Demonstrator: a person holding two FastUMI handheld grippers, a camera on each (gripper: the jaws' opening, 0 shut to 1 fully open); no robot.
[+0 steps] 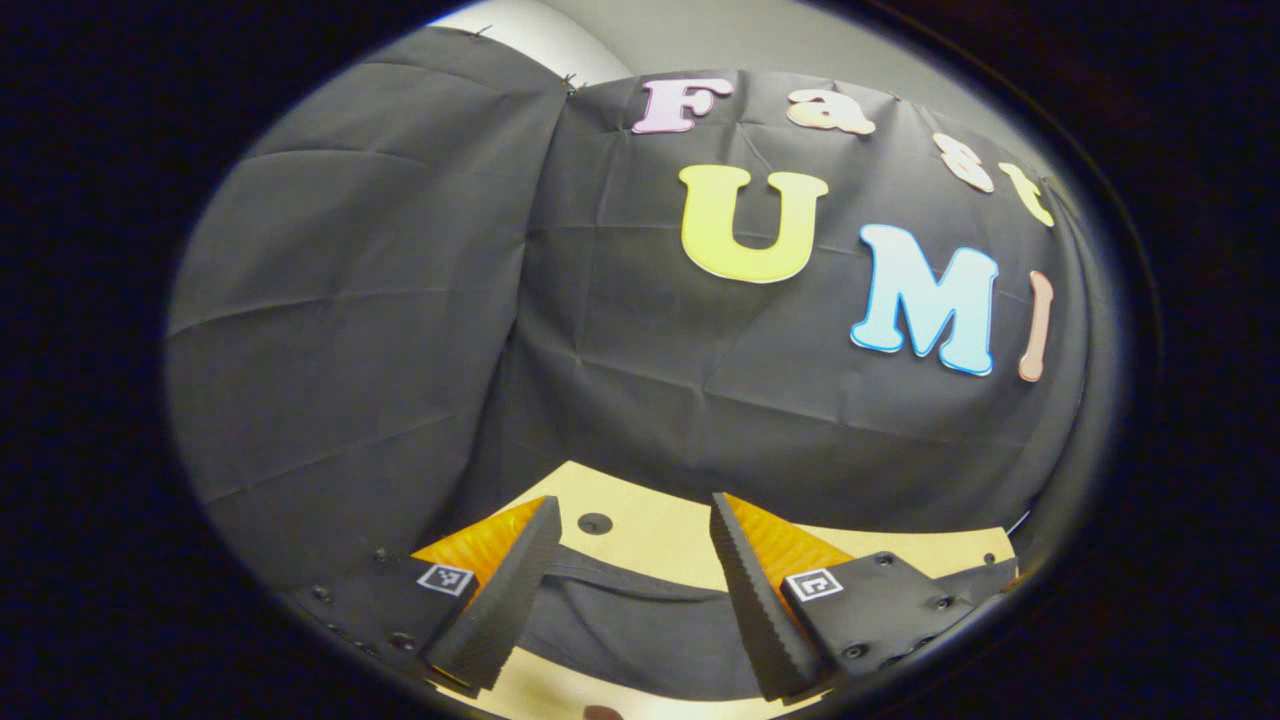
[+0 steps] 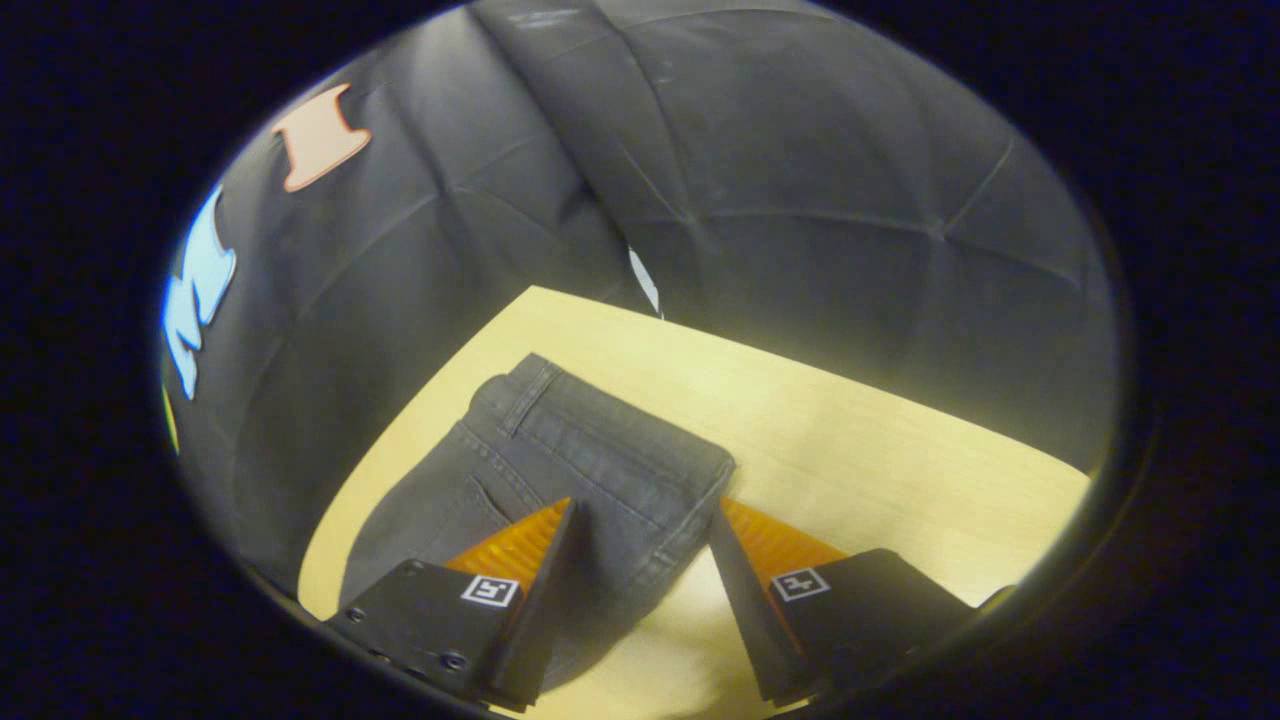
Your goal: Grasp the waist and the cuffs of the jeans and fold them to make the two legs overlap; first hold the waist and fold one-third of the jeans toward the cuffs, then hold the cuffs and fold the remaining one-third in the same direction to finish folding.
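Note:
Dark grey jeans [image 2: 590,455] lie flat on the light wooden table [image 2: 850,430] in the right gripper view, waistband and a belt loop toward the far left corner. My right gripper [image 2: 643,505] is open, its fingers standing apart over the jeans' near right edge, with denim showing between them. In the left gripper view, a dark stretch of the jeans [image 1: 630,620] with a seam crosses the table [image 1: 650,540] under my left gripper [image 1: 634,503]. That gripper is open too, holding nothing. I cannot tell whether either gripper touches the cloth.
The booth's black cloth wall [image 1: 400,300] rises just behind the table on the far and left sides. A small round hole [image 1: 595,522] marks the tabletop near the left gripper. Bare wood [image 2: 900,480] stretches to the right of the jeans.

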